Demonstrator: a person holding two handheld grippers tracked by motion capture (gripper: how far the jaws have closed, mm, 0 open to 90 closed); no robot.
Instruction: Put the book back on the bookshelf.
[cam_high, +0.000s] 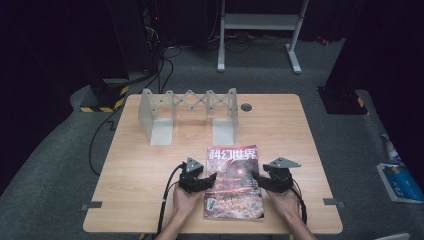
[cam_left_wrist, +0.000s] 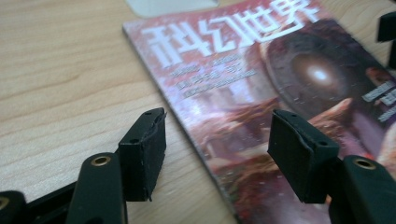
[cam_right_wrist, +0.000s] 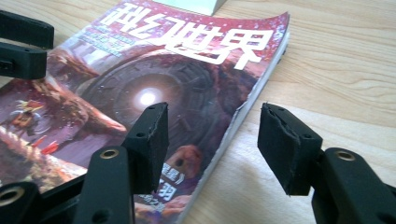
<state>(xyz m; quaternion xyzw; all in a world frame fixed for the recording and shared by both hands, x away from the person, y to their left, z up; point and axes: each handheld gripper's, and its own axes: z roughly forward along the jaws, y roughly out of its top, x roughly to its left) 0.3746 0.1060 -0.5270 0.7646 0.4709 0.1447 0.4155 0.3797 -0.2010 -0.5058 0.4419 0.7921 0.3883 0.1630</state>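
While both hands reach in from the bottom edge of the high view, a magazine (cam_high: 234, 182) lies flat on the wooden table (cam_high: 145, 165), low and just right of centre in that frame, its long side running from the near edge toward the middle. Its glossy cover is dark red and purple, with large white Chinese characters across the top, a round glowing shape like an eye or portal below them, and reddish rocky forms lower down. In the right gripper view the pages show as a pale stack along the edge, and the far corner curls up slightly.

At the magazine's left edge in the high view sits the left gripper (cam_high: 209, 179), held by the left hand (cam_high: 185, 201). In the left gripper view the left gripper (cam_left_wrist: 217, 149) has its jaws wide apart and nothing between them; one jaw is over bare wood, the other over the cover, and the magazine's edge runs between them.

At the right edge sits the right gripper (cam_high: 261, 181), held by the right hand (cam_high: 286, 202). In its own view the right gripper (cam_right_wrist: 212, 144) is likewise spread wide and holds nothing, one jaw over the cover, the other over the table.

Toward the upper middle of the table stands a grey metal expanding bookend rack (cam_high: 187, 114), well apart from the magazine.
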